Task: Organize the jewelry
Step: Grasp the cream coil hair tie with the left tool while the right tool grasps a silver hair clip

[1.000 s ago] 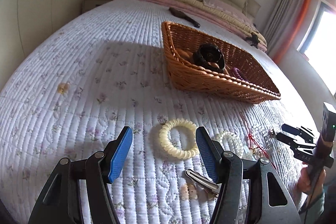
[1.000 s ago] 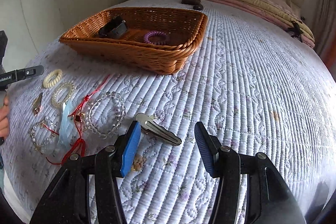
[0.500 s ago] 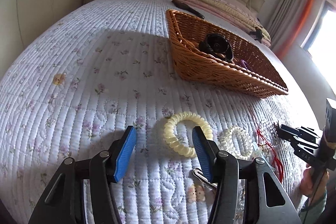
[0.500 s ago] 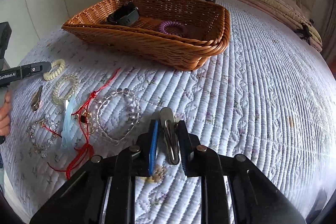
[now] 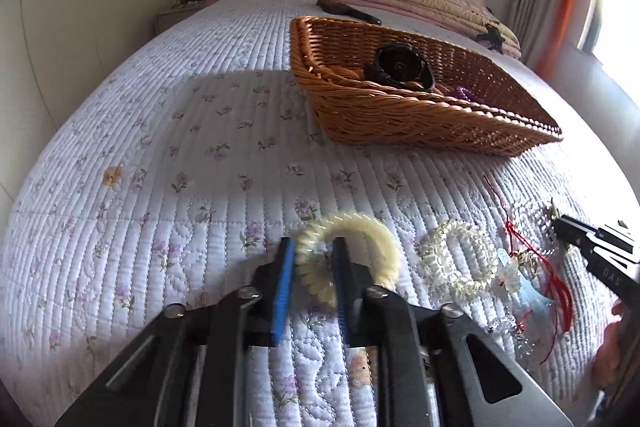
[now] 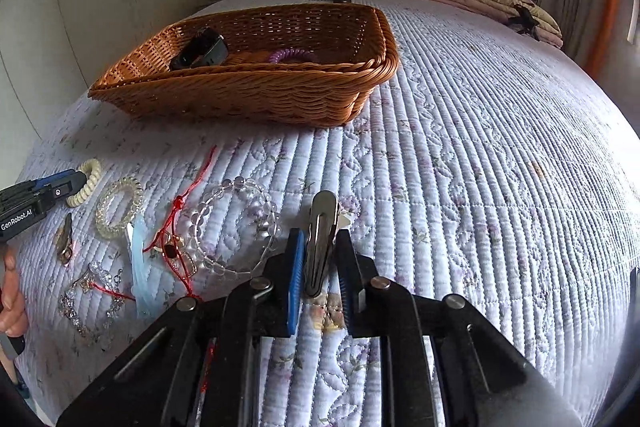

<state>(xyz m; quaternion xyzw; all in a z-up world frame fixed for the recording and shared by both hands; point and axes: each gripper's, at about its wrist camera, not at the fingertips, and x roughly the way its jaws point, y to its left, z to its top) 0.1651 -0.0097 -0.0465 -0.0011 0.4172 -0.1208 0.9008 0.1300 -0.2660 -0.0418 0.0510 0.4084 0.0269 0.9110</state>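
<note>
Left gripper (image 5: pixel 313 267): blue pads closed down on one side of the cream coil hair tie (image 5: pixel 352 247), the coil band sitting between them, the rest of the loop lying forward on the quilt (image 5: pixel 160 147). Gripping one side rather than the whole ring makes sense: the ring is wider than the closed gap.

Right gripper (image 6: pixel 320 267): pads nearly together around the silver hair clip (image 6: pixel 320 239), held lengthwise so its rounded end points up-frame toward the wicker basket (image 6: pixel 248 95). Clamped across its narrow sides, so it should stay aligned (contact on the right pad is hard to confirm).

Basket sits in the upper middle of both views; it already contains a black watch (image 6: pixel 202 49) and a purple coil tie (image 6: pixel 290 54). Judgement: both pieces are headed there.

Remaining on the quilt, left-centre of the right wrist view: clear coil tie (image 6: pixel 120 207), clear bead bracelet (image 6: pixel 236 223), red cord (image 6: pixel 180 223), a pale blue piece (image 6: pixel 140 259), a chain bracelet (image 6: pixel 86 291), a small bronze clip (image 6: pixel 65 241).

Room: open quilt between each gripper and the basket's near rim; the rim is raised, so each load must lift over it. The red cord lies close to the right gripper, a possible snag.
</note>
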